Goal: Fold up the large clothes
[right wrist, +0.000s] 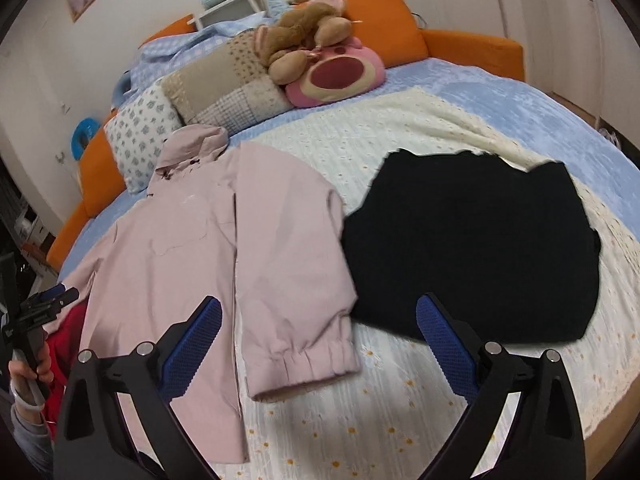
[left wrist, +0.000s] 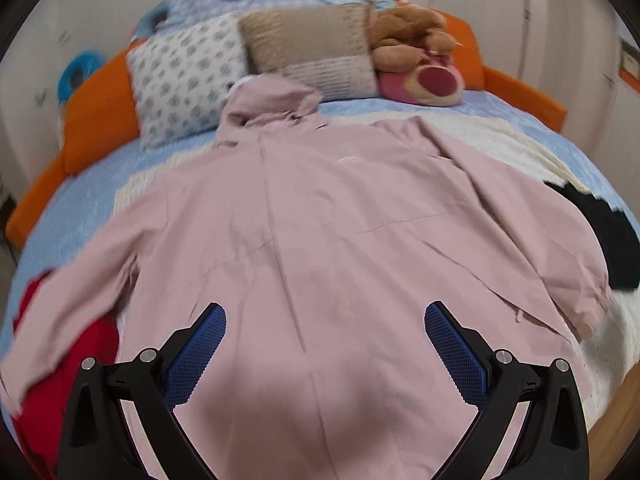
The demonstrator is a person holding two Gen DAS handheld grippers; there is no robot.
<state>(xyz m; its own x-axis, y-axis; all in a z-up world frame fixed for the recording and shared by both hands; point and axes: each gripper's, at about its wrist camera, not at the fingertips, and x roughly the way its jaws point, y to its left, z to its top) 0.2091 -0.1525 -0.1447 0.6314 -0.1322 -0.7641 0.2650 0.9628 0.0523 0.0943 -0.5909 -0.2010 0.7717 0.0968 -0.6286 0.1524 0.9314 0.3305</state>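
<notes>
Pink hooded jacket [left wrist: 320, 216] lies spread flat on the bed [right wrist: 500, 92], front up, hood toward the pillows [left wrist: 188, 80], hem toward the person. Its long axis runs straight away from both tools.

Left tool [left wrist: 325, 322]: jaws wide apart, empty, hovering over the lower middle of the jacket. Right tool [right wrist: 318, 316]: jaws also apart and empty, above the jacket's right sleeve cuff [right wrist: 304, 364], which lies between the blue pads.

The sleeve on this side lies alongside the body, with the cuff pointing toward the hem. The right tool appears nearer to that cuff, so it seems the likelier one for a sleeve-in fold.

A black garment [right wrist: 480, 248] sits just beside the sleeve; a red garment [left wrist: 80, 356] lies under the other sleeve.
</notes>
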